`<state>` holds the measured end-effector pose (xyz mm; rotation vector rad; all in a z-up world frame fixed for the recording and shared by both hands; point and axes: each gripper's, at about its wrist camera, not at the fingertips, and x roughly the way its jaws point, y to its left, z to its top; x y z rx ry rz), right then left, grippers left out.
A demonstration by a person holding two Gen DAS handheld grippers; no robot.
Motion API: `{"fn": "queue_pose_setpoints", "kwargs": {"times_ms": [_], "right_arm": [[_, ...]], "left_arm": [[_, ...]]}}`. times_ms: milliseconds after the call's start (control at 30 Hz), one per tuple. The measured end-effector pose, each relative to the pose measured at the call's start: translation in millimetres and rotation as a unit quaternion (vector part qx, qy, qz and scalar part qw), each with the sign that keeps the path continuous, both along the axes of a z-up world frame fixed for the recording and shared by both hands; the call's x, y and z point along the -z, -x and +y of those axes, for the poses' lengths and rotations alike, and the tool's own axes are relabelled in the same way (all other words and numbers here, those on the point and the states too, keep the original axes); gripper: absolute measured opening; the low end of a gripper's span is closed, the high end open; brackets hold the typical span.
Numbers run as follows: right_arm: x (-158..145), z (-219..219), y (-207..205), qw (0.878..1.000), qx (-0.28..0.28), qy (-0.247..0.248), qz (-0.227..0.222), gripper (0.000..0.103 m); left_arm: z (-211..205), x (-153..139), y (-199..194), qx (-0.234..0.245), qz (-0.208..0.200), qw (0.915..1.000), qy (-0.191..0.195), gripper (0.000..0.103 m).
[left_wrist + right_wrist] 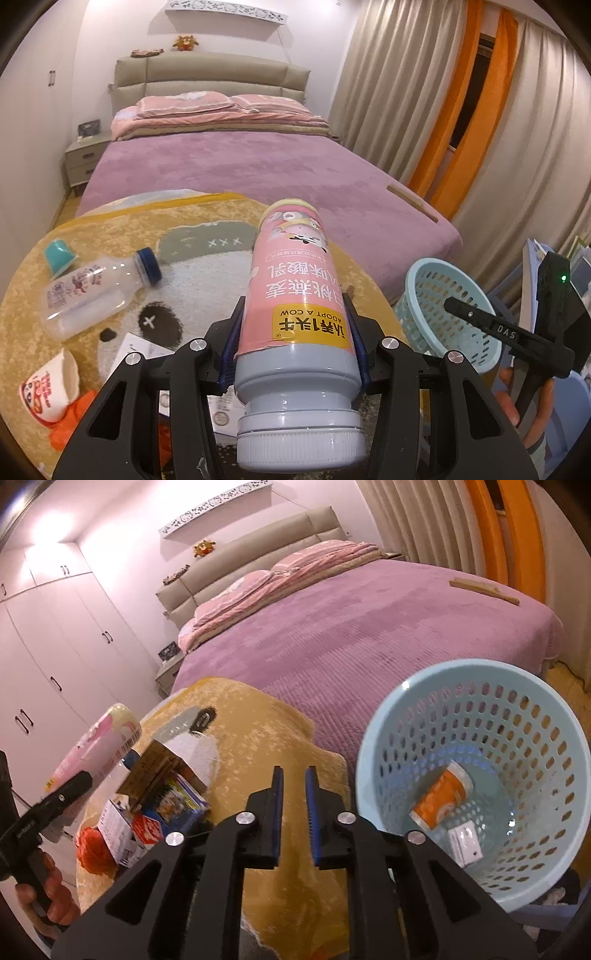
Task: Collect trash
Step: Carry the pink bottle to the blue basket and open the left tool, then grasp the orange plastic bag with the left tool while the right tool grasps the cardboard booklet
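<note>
My left gripper (293, 306) is shut on a pink yogurt-drink bottle (291, 273) with a grey cap, held bottom-forward above the yellow plush mat (221, 221). In the right wrist view the same bottle (99, 749) shows at far left. My right gripper (294, 775) hovers over the mat just left of the light-blue mesh basket (369, 760), its blue pads a narrow gap apart with nothing between them. Inside the basket lie an orange container (441, 797) and a white card (465, 843). From the left wrist view the basket (436, 295) stands at right.
Left on the mat lie a clear bottle (96, 291), a teal cup (59, 256), a paper cup (51, 387), orange wrapping (74, 417) and paper (140, 347). Small boxes (166, 797) sit together. The purple bed (229, 162) is behind, curtains (443, 110) to the right.
</note>
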<state>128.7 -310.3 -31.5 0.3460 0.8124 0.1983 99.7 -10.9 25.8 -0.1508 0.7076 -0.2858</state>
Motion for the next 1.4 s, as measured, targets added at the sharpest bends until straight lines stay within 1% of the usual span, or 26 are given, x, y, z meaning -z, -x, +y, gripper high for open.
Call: {"fn": "queue_pose_setpoints", "kwargs": {"times_ms": [100, 233, 300, 333, 367, 400, 433, 533, 600, 667, 700, 733, 800, 867, 967, 1000, 1067, 1133, 1267, 1400], "right_arm": [[1.0, -11.1, 5.9, 1.0, 0.009, -0.004, 0.0, 0.012], [-7.7, -27.0, 13.9, 1.0, 0.026, -0.001, -0.013, 0.013], [-12.8, -38.1, 19.7, 0.999, 0.036, -0.002, -0.021, 0.021], [-15.3, -44.4, 23.4, 0.999, 0.042, -0.003, -0.026, 0.031], [-16.9, -47.3, 26.0, 0.998, 0.047, -0.003, -0.029, 0.043], [-19.3, -53.3, 29.8, 0.998, 0.057, -0.001, -0.035, 0.048], [-20.8, -59.4, 33.3, 0.997, 0.064, -0.001, -0.04, 0.049], [-21.3, -78.0, 38.4, 0.996, 0.081, -0.008, -0.04, 0.049], [-20.9, -88.2, 40.7, 0.994, 0.103, 0.004, -0.033, 0.049], [-21.3, -92.0, 40.8, 0.991, 0.125, 0.04, -0.021, 0.049], [-21.2, -91.9, 39.7, 0.987, 0.141, 0.075, -0.01, 0.049], [-20.7, -91.6, 39.1, 0.984, 0.148, 0.095, -0.003, 0.049], [-18.7, -91.1, 37.6, 0.98, 0.157, 0.121, 0.008, 0.049], [-14.9, -93.0, 36.0, 0.98, 0.159, 0.122, 0.019, 0.049], [-9.6, -97.1, 33.6, 0.978, 0.164, 0.122, 0.031, 0.049], [-8.9, -98.6, 33.3, 0.978, 0.165, 0.123, 0.032, 0.049], [-8.2, -101.7, 33.1, 0.977, 0.171, 0.124, 0.036, 0.05], [-7.4, -103.1, 33.3, 0.978, 0.17, 0.117, 0.038, 0.05], [-7.4, -101.6, 36.0, 0.978, 0.169, 0.118, 0.037, 0.051], [-11.1, -90.6, 35.0, 0.979, 0.159, 0.12, 0.032, 0.051]], "left_arm": [[-10.1, -2.2, 3.4, 0.015, -0.009, 0.9998, 0.001, 0.046], [-32.2, -2.1, 2.4, 0.042, -0.007, 0.9991, 0.007, 0.046], [-50.5, -1.6, -0.8, 0.061, -0.004, 0.9981, 0.006, 0.046], [-62.7, -1.8, -2.9, 0.074, -0.004, 0.9972, 0.004, 0.046], [-70.7, -1.4, -3.6, 0.082, -0.004, 0.9966, 0.004, 0.046], [-80.8, -1.6, -4.7, 0.093, -0.005, 0.9957, 0.002, 0.046], [-94.5, -2.5, -6.5, 0.106, -0.007, 0.9943, 0.001, 0.046], [-129.0, -1.0, -11.5, 0.141, -0.006, 0.99, 0.0, 0.046], [-149.0, 2.1, -14.8, 0.16, -0.001, 0.9872, 0.002, 0.046], [-168.2, 8.2, -20.0, 0.177, 0.01, 0.9841, 0.007, 0.046], [-177.8, 12.3, -22.5, 0.186, 0.019, 0.9823, 0.011, 0.046], [-184.2, 15.6, -24.3, 0.192, 0.026, 0.981, 0.014, 0.046], [-199.9, 25.6, -30.5, 0.204, 0.045, 0.9776, 0.023, 0.046], [-212.2, 36.0, -35.8, 0.21, 0.061, 0.9754, 0.025, 0.046], [-224.3, 46.9, -40.7, 0.213, 0.072, 0.9742, 0.019, 0.047], [-226.5, 49.3, -41.5, 0.211, 0.071, 0.9747, 0.018, 0.049], [-226.3, 51.0, -43.3, 0.206, 0.069, 0.9758, 0.022, 0.06], [-222.7, 50.7, -43.2, 0.202, 0.064, 0.9768, 0.029, 0.064], [-219.6, 49.7, -41.1, 0.199, 0.06, 0.9779, 0.023, 0.064], [-199.3, 41.9, -33.1, 0.185, 0.046, 0.9813, 0.027, 0.064]]}}
